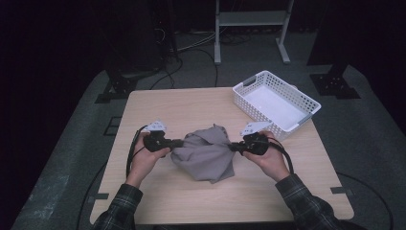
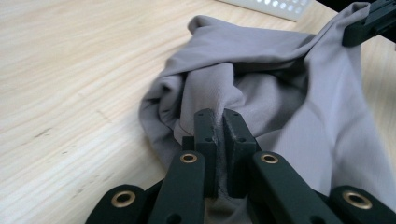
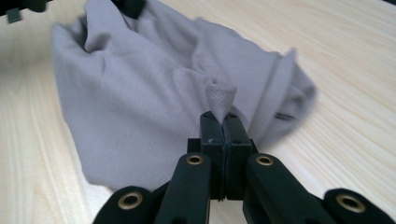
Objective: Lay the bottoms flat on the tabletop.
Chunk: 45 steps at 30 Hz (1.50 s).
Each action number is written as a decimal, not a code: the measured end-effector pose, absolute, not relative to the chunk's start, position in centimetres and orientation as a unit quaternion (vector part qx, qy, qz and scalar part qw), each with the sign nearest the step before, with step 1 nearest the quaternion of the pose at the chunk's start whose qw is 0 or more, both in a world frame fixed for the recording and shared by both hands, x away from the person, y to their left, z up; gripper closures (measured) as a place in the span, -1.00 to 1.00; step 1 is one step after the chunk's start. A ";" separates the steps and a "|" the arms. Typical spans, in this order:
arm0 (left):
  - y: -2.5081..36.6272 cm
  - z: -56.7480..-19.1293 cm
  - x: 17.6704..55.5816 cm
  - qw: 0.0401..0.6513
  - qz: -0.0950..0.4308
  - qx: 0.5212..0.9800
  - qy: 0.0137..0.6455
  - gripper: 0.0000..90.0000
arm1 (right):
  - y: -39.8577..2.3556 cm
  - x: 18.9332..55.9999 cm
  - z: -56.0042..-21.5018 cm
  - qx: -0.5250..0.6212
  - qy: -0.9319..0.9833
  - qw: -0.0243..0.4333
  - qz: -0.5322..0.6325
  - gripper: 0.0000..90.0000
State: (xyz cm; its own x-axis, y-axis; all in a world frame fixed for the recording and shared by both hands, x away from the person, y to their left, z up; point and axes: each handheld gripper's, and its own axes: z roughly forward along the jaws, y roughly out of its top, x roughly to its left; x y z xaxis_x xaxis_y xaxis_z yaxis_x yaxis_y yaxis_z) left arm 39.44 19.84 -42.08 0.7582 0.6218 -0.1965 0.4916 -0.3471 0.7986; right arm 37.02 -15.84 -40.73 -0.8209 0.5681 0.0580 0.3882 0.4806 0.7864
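Note:
A crumpled grey cloth (image 1: 207, 152) lies on the middle of the wooden table (image 1: 158, 105). My left gripper (image 1: 181, 143) points right at the cloth's left side and is shut on a fold of it (image 2: 219, 135). From the other side my right gripper (image 1: 231, 147) points left, shut on a small peak of the cloth (image 3: 220, 100). In the left gripper view the grey cloth (image 2: 261, 74) spreads ahead of the jaws, and the other gripper's black jaw tips sit at the top right. Most of the cloth (image 3: 140, 93) lies beyond the jaws in the right gripper view.
A white plastic basket (image 1: 275, 103) with perforated walls stands on the table's back right corner, nothing in it. Cables trail from both grippers toward the person's plaid sleeves (image 1: 306, 203). Stand legs and cables are on the dark floor behind the table.

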 end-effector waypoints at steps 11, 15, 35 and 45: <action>20.2 -41.8 37.8 0.456 0.078 0.815 0.348 0.90 | -18.0 36.1 -41.4 0.298 0.857 0.101 0.409 0.97; 19.7 -42.4 36.2 0.446 0.059 0.826 0.340 0.90 | -18.0 35.2 -42.5 0.296 0.871 0.091 0.382 0.97; 18.9 -43.4 34.8 0.435 0.037 0.838 0.328 0.77 | -11.0 38.7 -39.6 0.248 0.856 0.075 0.447 0.30; 18.8 -43.5 34.9 0.432 0.036 0.841 0.324 0.77 | -6.6 40.9 -43.1 0.249 0.886 0.058 0.387 0.58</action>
